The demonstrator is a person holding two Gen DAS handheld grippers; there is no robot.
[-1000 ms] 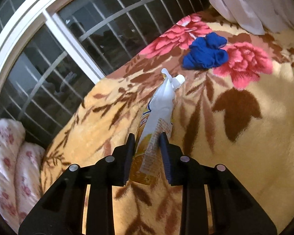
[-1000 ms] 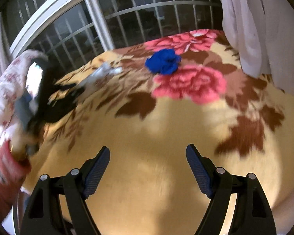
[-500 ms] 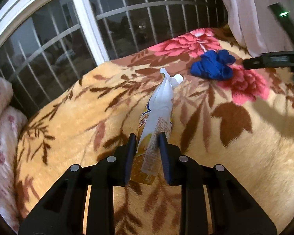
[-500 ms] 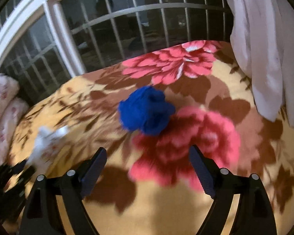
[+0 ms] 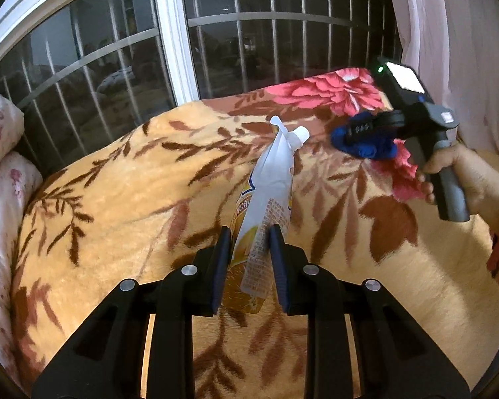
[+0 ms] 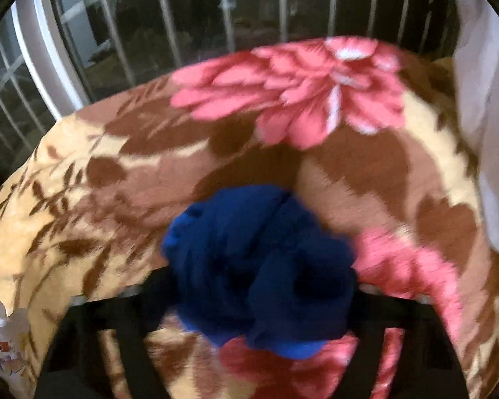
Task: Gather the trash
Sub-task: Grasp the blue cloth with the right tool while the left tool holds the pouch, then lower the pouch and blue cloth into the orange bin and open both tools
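My left gripper (image 5: 248,242) is shut on a white and orange drink pouch (image 5: 266,206) with a white spout, held above the floral blanket (image 5: 116,206). A crumpled blue cloth (image 6: 259,266) lies on the blanket at the far right, also in the left wrist view (image 5: 366,143). My right gripper (image 6: 256,286) has its jaws on either side of the blue cloth, which hides the fingertips; the view is blurred, so I cannot tell whether it grips. The pouch also shows at the right wrist view's lower left edge (image 6: 0,342).
A barred window (image 5: 216,43) runs along the far edge of the bed. A white curtain (image 5: 459,50) hangs at the right. Pink flowered pillows (image 5: 0,173) lie at the left. A hand (image 5: 465,173) holds the right gripper's handle.
The right gripper has moved forward over the blanket to the blue cloth, which now lies between its jaws. The left gripper has kept its hold on the pouch and swung a little.
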